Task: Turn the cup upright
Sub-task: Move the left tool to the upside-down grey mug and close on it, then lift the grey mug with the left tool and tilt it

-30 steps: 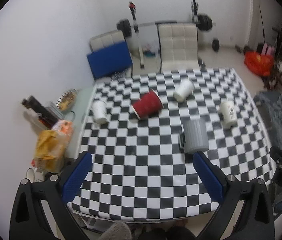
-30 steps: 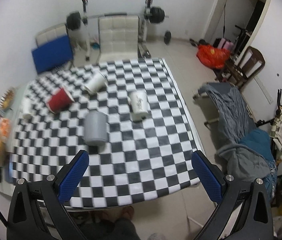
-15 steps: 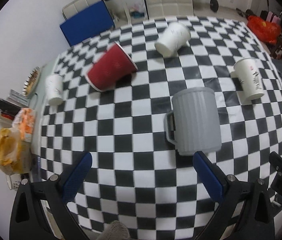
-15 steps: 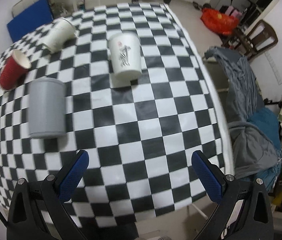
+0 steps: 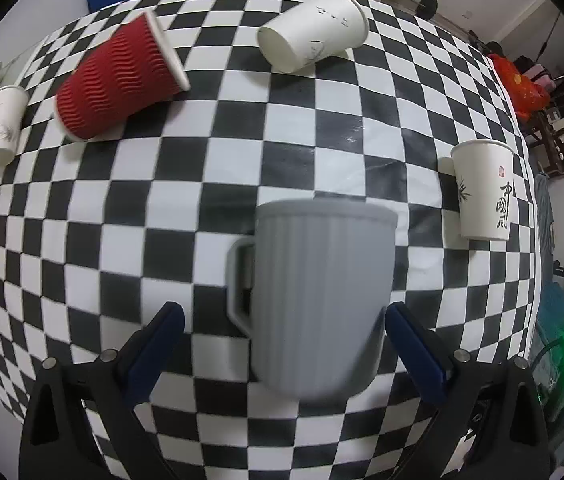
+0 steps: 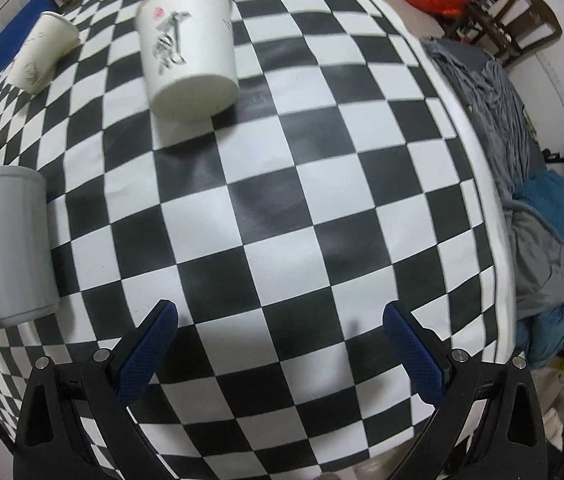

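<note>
A grey ribbed mug stands upside down on the checkered table, handle to its left. My left gripper is open, and the mug's base sits between its blue fingers without touching them. The mug also shows at the left edge of the right wrist view. My right gripper is open and empty above bare checkered cloth. A white paper cup with ink print lies ahead of it, also in the left wrist view.
A red ribbed paper cup lies on its side at the far left. A white paper cup lies on its side at the back, another small one at the left edge. A chair with grey and blue clothes stands right of the table.
Both grippers have moved down and forward toward the table. The grey mug now sits between the left gripper's fingers. No cup has moved.
</note>
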`<state>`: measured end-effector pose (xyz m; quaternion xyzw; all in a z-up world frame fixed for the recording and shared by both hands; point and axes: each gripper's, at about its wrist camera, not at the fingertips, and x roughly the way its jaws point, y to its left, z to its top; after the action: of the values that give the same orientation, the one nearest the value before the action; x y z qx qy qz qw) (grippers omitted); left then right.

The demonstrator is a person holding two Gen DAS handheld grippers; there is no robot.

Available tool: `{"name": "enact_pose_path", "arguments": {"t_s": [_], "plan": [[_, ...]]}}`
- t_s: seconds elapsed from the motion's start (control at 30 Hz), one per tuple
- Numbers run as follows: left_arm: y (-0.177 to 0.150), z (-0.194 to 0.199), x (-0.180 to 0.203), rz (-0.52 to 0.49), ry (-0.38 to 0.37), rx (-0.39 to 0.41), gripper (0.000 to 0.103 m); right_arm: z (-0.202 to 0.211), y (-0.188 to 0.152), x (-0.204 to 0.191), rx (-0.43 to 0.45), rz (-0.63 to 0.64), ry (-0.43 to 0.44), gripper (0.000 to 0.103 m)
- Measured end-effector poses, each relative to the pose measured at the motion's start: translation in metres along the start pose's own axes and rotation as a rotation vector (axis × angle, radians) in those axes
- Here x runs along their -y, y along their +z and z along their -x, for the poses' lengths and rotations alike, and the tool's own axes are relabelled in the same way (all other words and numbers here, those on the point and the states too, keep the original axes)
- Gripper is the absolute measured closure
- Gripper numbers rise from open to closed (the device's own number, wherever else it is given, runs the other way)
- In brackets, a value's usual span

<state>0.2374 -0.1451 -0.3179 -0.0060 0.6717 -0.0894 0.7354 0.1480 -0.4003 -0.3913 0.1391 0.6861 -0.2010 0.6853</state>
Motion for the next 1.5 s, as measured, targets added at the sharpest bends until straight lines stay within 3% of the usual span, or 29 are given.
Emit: {"name": "enact_pose_path", "arguments": {"t_s": [0.23, 0.33, 0.57, 0.87, 1.13, 1.5], "plan": [[0.01, -0.015, 0.019, -0.099, 0.02, 0.005, 0.005, -0.019, -0.001, 0.004, -0.033, -0.041, 0.003, 0.0], [0.016, -0.02, 0.028, -0.14, 0.029, -0.01, 0.021, -0.023, -0.001, 0.004, -0.038, -0.059, 0.004, 0.0], [0.018, -0.019, 0.03, -0.197, 0.063, 0.03, 0.022, -0.022, 0.001, 0.017, -0.066, -0.123, -0.039, 0.0], [0.004, 0.011, -0.013, -0.177, 0.06, 0.07, 0.023, 0.006, -0.011, 0.01, -0.029, -0.109, -0.011, 0.0], [-0.024, 0.044, -0.059, -0.121, 0.05, 0.081, 0.024, 0.037, -0.03, -0.049, 0.02, 0.011, 0.021, 0.0], [-0.096, 0.065, -0.13, -0.036, -0.036, -0.031, 0.024, 0.053, -0.081, -0.133, -0.012, 0.136, 0.043, 0.0]]}}
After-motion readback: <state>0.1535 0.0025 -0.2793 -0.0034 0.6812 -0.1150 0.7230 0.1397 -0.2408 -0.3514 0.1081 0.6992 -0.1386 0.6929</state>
